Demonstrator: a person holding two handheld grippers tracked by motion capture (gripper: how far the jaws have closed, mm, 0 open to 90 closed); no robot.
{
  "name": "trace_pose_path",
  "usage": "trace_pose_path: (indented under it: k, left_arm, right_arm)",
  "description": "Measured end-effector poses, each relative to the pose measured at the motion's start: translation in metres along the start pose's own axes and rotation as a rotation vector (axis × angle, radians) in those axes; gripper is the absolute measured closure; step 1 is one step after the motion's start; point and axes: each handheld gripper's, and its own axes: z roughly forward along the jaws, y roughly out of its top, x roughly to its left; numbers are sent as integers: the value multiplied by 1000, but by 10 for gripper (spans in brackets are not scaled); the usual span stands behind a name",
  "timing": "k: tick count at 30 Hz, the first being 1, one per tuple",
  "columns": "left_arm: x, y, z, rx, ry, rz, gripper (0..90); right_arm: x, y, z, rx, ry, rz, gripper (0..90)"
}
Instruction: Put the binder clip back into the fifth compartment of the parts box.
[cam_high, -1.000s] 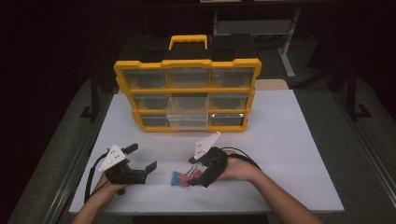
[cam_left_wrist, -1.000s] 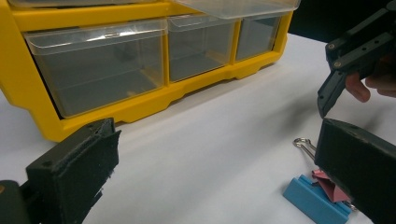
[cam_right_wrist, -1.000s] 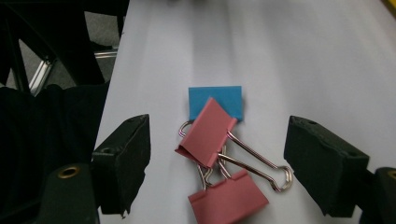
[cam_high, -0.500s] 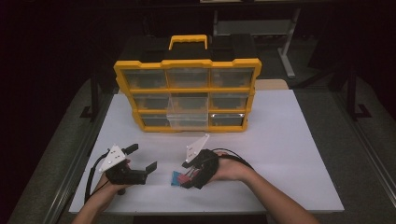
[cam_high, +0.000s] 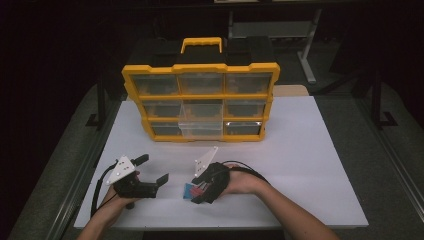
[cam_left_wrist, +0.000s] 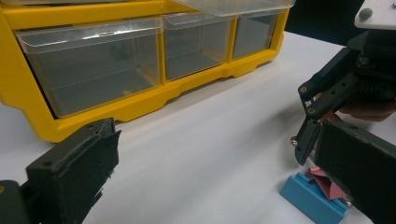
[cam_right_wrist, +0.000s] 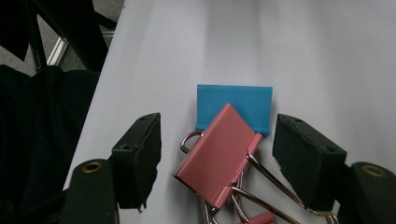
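Observation:
A pink binder clip lies tilted on top of a blue binder clip on the white table near its front edge. My right gripper points down over them. Its jaws have just been closing; they straddle the pink clip, with a gap on each side. From above, the right gripper covers most of the clips, and the blue clip peeks out at its left. My left gripper rests to the left, open, with nothing between its jaws. The left gripper view shows the blue clip beside its right jaw.
A yellow organiser case with clear drawers stands upright at the back of the white table. Its lower middle drawer is pulled out. The table's front edge runs just behind both hands.
The right gripper has sunk and shifted left onto the clips, and its jaws have narrowed around the pink one. The left gripper has stayed put.

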Motion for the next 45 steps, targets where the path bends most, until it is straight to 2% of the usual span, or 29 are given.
trace_pose_path:
  k: [5, 10, 17, 26, 27, 29, 30, 32, 36, 39, 45]
  left_arm:
    - [0, 0, 0, 2, 0, 0, 0]
    - [-1, 0, 0, -1, -2, -4, 0]
    - [0, 0, 0, 3, -1, 0, 0]
    - [0, 0, 0, 2, -2, -1, 0]
    - [0, 0, 0, 2, -1, -1, 0]
    - [0, 1, 0, 2, -2, -2, 0]
    - [0, 1, 0, 2, -1, -1, 0]
    - [0, 1, 0, 1, 0, 1, 0]
    - [0, 1, -1, 0, 0, 3, 0]
    - [0, 1, -1, -1, 1, 2, 0]
    - [0, 1, -1, 0, 1, 2, 0]
  right_arm:
    - [1, -2, 1, 14, 7, -1, 343]
    - [2, -1, 3, 26, -1, -29, 399]
    - [2, -2, 2, 30, -13, -31, 470]
    - [4, -1, 0, 20, -22, -20, 506]
    - [3, -1, -1, 14, -26, -20, 517]
    - [3, -1, -3, 4, -31, -13, 615]
    - [3, 0, -4, -13, -29, -6, 632]
    - [2, 0, -6, -28, -29, 2, 635]
    - [1, -1, -6, -17, -35, 5, 616]
    - [1, -2, -7, -11, -37, 17, 551]
    - [2, -6, -13, -11, -49, 29, 523]
